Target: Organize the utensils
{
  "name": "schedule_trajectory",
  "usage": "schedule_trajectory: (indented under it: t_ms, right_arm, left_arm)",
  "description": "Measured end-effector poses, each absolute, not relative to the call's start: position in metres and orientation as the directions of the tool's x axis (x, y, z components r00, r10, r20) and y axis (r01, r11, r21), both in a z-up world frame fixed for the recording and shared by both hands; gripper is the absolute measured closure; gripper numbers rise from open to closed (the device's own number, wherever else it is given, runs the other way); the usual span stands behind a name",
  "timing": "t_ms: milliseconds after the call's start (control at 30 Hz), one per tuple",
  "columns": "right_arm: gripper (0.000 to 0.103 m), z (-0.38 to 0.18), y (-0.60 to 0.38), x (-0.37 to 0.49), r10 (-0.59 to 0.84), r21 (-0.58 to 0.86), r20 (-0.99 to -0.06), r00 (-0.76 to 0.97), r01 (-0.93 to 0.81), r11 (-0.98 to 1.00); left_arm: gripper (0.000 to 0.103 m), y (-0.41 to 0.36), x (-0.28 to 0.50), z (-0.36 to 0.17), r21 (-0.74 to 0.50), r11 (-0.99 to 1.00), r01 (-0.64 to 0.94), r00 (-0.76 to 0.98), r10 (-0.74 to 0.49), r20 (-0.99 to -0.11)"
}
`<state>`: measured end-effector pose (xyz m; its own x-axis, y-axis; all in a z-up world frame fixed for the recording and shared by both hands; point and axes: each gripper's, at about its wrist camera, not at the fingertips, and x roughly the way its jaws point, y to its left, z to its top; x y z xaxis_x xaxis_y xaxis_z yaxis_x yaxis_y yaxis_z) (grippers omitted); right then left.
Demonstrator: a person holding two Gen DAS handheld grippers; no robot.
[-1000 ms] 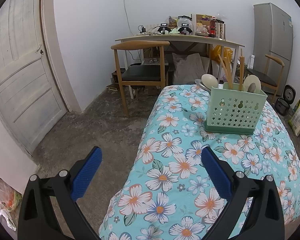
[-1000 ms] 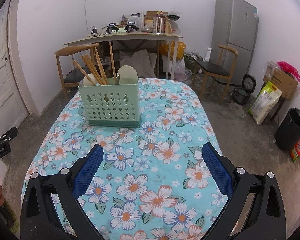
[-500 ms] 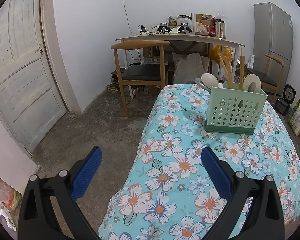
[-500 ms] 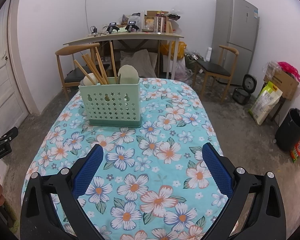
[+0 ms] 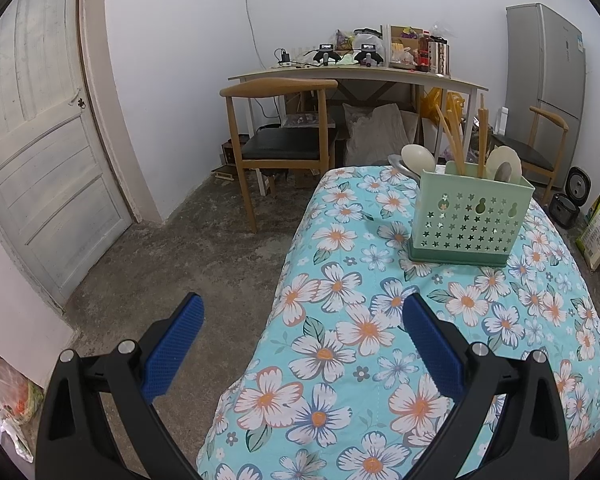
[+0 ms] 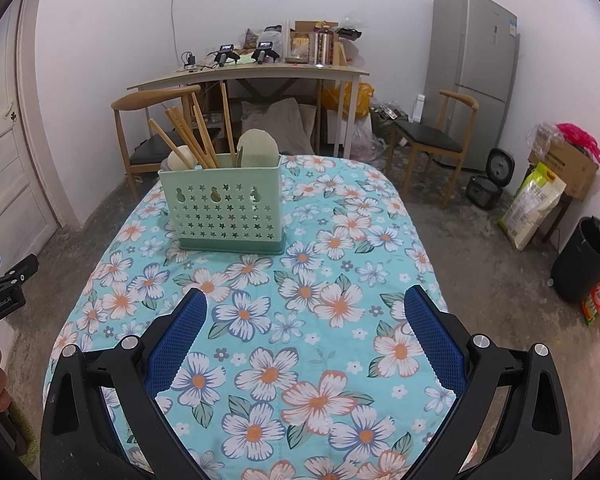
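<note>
Utensils (image 6: 204,140) all stand in the green caddy (image 6: 224,210) mid-table; I see none loose on the floral cloth (image 6: 320,320). My left gripper (image 5: 300,344) and right gripper (image 6: 304,336) hang spread, empty: sorting looks finished.

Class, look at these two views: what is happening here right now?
A person holds a claw in each hand over a table with a floral cloth. Both the left claw and the right claw are open and hold nothing. The green caddy stands farther back on the cloth, with chopsticks and spoons standing in it. Neither claw is touching it.
</note>
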<state>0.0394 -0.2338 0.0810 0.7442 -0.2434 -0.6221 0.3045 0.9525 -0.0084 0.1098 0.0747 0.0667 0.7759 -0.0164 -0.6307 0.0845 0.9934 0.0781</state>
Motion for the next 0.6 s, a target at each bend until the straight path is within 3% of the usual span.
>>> schedule_trajectory:
  t_ms: [600]
  right_arm:
    - [0.008,0.0817,-0.2304,0.0427,-0.24,-0.008,-0.623,0.744,0.3,0.954]
  left_arm:
    - [0.006,0.0756,0.1099,0.0669,0.078,0.993,0.086,0.776,-0.017,-0.631]
